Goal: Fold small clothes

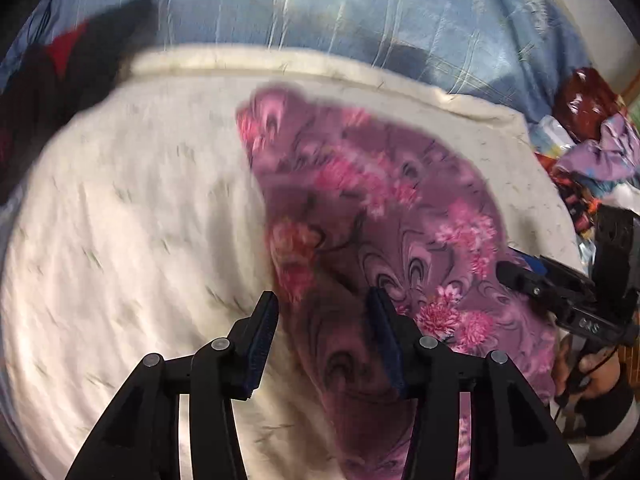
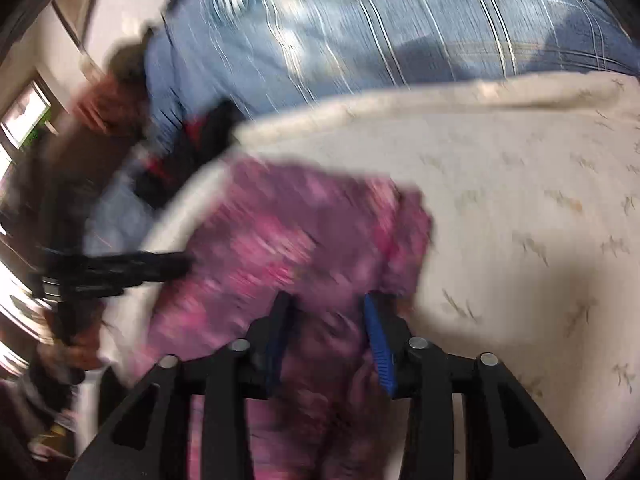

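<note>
A purple garment with pink flowers (image 1: 380,208) lies spread on a cream quilted pad (image 1: 140,208). My left gripper (image 1: 322,300) is open, its fingers hovering over the garment's near left edge, holding nothing. The right gripper (image 1: 520,276) shows at the right of that view, over the garment's right edge. In the blurred right wrist view the garment (image 2: 280,240) lies under my right gripper (image 2: 326,304), which is open with cloth showing between the fingers. The left gripper (image 2: 160,266) shows at the left there.
A blue striped sheet (image 1: 340,8) covers the bed beyond the pad (image 2: 520,184). Dark clothes with red (image 1: 60,64) lie at the far left. A heap of coloured clothes (image 1: 588,132) sits at the right. A window (image 2: 24,120) is at the left.
</note>
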`<state>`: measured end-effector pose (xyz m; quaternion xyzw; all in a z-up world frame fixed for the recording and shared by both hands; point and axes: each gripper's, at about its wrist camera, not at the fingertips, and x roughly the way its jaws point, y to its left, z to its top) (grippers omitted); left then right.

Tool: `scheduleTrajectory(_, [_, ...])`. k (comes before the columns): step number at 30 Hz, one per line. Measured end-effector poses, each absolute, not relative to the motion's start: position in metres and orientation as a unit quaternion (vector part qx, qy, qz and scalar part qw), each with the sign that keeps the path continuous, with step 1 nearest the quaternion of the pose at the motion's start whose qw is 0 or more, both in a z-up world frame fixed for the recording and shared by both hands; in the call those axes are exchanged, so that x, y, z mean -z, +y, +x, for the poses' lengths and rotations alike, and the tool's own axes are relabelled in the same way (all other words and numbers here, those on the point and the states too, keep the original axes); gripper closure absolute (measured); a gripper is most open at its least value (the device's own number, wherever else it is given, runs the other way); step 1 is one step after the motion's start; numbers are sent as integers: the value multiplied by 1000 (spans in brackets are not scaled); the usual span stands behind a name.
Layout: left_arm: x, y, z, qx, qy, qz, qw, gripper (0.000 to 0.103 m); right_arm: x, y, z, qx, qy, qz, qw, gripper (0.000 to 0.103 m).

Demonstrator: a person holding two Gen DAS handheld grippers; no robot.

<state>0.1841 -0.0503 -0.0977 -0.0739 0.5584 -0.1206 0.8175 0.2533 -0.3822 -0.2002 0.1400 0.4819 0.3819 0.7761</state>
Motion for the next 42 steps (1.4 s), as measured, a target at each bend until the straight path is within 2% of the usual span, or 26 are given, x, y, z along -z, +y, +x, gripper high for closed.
scheduleTrajectory(5, [72,-23,168,121,558,-141,809,55,185,-409,247,-355,488,196,773,51])
scheduleTrajectory(7, [66,-16,156,125,547,-146,815,52,178,-426,238,-355,477,203,778,41])
scheduleTrajectory(8, [64,-11,148,133,545,-155,813,49,177,-435,233,-356,476,213,775,33])
scheduleTrajectory(9, [65,-6,140,145,546,-174,806,45,181,-446,226,-359,480,232,766,31])
scheduleTrajectory(14, [105,-5,142,171,589,-247,750,44,216,-457,212,-347,512,307,723,31])
scheduleTrajectory(17, [111,-8,151,180,584,-278,741,36,224,-444,216,-360,499,344,709,31])
scheduleTrajectory(18, [109,-8,154,180,579,-282,744,36,224,-440,217,-367,495,349,706,31])
scheduleTrajectory(19, [107,-9,156,180,575,-288,744,41,224,-431,221,-378,495,351,699,31])
scheduleTrajectory(20, [105,-10,159,188,568,-296,744,47,224,-424,224,-382,498,350,696,33])
scheduleTrajectory(22, [101,-12,161,175,565,-273,758,78,218,-404,228,-384,505,315,706,58])
scheduleTrajectory(23, [94,-10,161,176,557,-261,768,78,211,-395,229,-385,505,291,716,67])
scheduleTrajectory(25, [79,-2,153,180,534,-265,782,78,197,-393,229,-398,482,299,721,73])
scheduleTrajectory(27, [64,8,149,174,504,-259,805,77,175,-393,226,-422,439,305,732,74])
scheduleTrajectory(30, [65,16,159,144,507,-225,819,73,170,-380,234,-419,436,284,744,73])
scheduleTrajectory(32, [84,15,169,109,540,-188,813,67,185,-364,242,-387,467,230,761,66])
scheduleTrajectory(33, [92,14,171,104,549,-177,810,62,196,-355,245,-370,490,198,764,57])
scheduleTrajectory(34, [93,15,169,104,546,-177,812,61,201,-354,246,-365,492,192,767,57])
scheduleTrajectory(37, [82,13,155,91,527,-164,829,55,196,-362,242,-352,485,196,776,46])
scheduleTrajectory(40, [67,0,128,88,522,-123,840,55,187,-376,235,-327,493,179,787,34])
scheduleTrajectory(42, [60,-6,113,88,517,-105,845,52,182,-388,222,-296,487,142,809,15])
